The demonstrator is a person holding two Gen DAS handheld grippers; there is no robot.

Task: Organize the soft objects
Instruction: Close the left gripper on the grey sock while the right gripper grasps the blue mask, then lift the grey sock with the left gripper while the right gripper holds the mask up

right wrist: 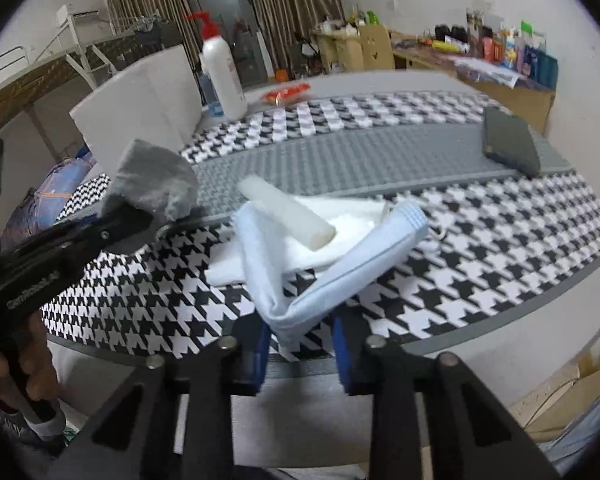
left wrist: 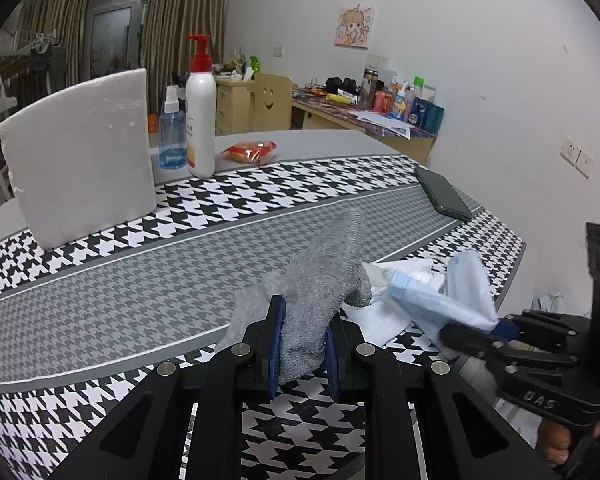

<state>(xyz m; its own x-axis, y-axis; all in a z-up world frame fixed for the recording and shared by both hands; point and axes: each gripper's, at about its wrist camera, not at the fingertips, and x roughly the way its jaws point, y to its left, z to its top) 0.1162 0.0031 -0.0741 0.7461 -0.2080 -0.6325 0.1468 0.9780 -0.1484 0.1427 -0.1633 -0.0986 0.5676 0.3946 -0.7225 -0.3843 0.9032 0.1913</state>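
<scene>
My left gripper (left wrist: 300, 344) is shut on a grey sock (left wrist: 324, 276), which it holds above the houndstooth table mat (left wrist: 140, 280). The grey sock also shows in the right wrist view (right wrist: 152, 184), held by the left gripper (right wrist: 156, 216). My right gripper (right wrist: 300, 340) is shut on a light blue sock (right wrist: 332, 272), folded and lifted near the table's front edge. It also shows in the left wrist view (left wrist: 440, 304), held by the right gripper (left wrist: 496, 328). A white cloth (right wrist: 340, 220) with a white foam roll (right wrist: 288, 212) lies on the mat behind the blue sock.
A white foam block (left wrist: 80, 156) stands at the back left. A pump bottle (left wrist: 201, 120), a blue spray bottle (left wrist: 172, 136) and a red snack packet (left wrist: 252, 151) stand behind it. A dark phone (left wrist: 442, 194) lies at the mat's right end.
</scene>
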